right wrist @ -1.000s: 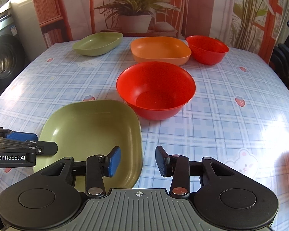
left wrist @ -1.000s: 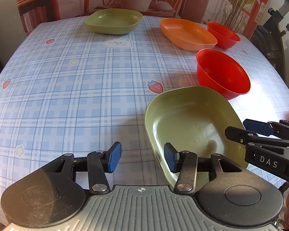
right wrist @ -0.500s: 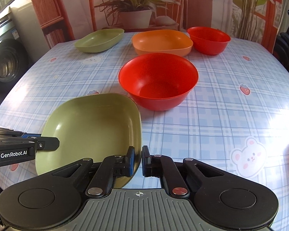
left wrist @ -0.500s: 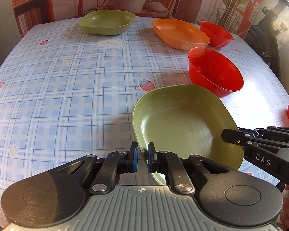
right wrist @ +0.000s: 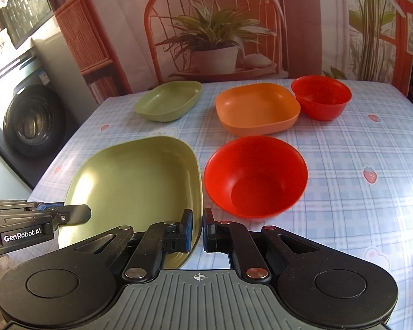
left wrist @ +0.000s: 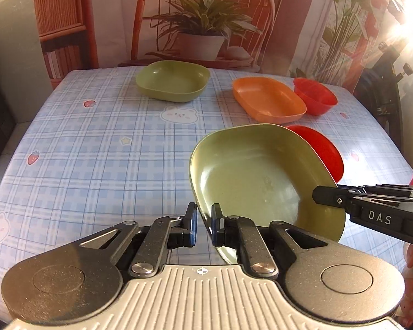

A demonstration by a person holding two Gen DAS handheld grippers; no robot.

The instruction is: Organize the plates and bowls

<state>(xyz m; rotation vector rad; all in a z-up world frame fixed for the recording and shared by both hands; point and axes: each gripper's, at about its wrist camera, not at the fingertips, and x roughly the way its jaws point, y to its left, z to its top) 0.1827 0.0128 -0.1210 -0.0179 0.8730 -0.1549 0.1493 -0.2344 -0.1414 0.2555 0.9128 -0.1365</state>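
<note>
While nothing is yet stacked, one green plate (left wrist: 256, 181) is pinched at opposite rims by left gripper (left wrist: 203, 224) and right gripper (right wrist: 197, 229) fingers; beyond them, four dishes are left apart on the tabletop (left wrist: 96, 148).

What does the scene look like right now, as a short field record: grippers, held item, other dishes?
left gripper: shut on the near green square plastic plate's left rim
right gripper: shut on its right rim
plate: appears raised, tilted
on checked tablecloth: far green plate, orange square plate, near red bowl, far red bowl
</note>
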